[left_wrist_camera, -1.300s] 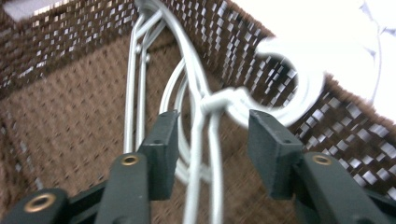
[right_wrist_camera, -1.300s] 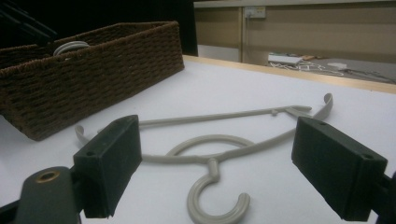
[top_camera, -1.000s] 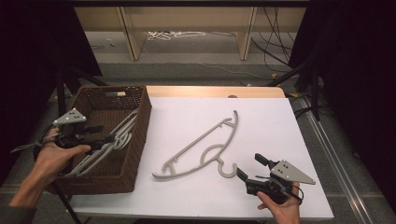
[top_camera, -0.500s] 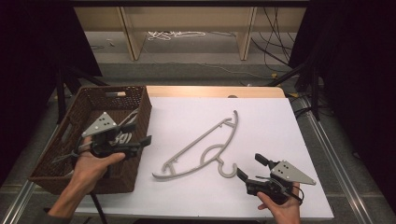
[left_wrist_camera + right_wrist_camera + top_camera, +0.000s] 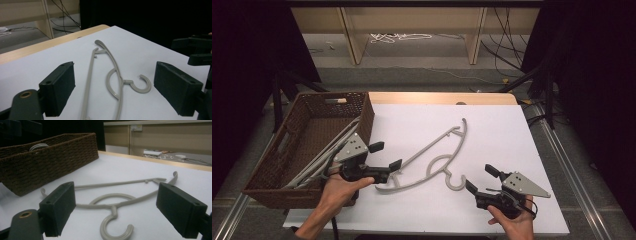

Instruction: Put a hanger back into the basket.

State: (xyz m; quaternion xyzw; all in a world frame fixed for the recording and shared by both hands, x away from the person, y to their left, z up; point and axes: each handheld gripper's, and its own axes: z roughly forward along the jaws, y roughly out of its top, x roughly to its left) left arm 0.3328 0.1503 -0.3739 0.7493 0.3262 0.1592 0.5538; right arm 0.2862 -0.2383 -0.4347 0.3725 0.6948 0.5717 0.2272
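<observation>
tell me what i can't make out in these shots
- Hangers in the basket, high view: the count is unclear, since the left gripper and hand cover their near ends.
- Hanger on the table, left gripper view: its near end is cut off by the bottom edge.
- Basket contents, right gripper view: hidden by its wall.

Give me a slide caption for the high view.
Open left gripper and right gripper flank a grey hanger beside a wicker basket.

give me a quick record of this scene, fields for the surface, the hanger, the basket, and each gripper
surface: white table top
hanger: grey plastic hanger lying flat on the table, hook toward the person
basket: brown wicker basket at the table's left edge, more grey hangers inside
left gripper: open, beside the basket, aimed at the hanger
right gripper: open, near the hook, holding nothing
</observation>
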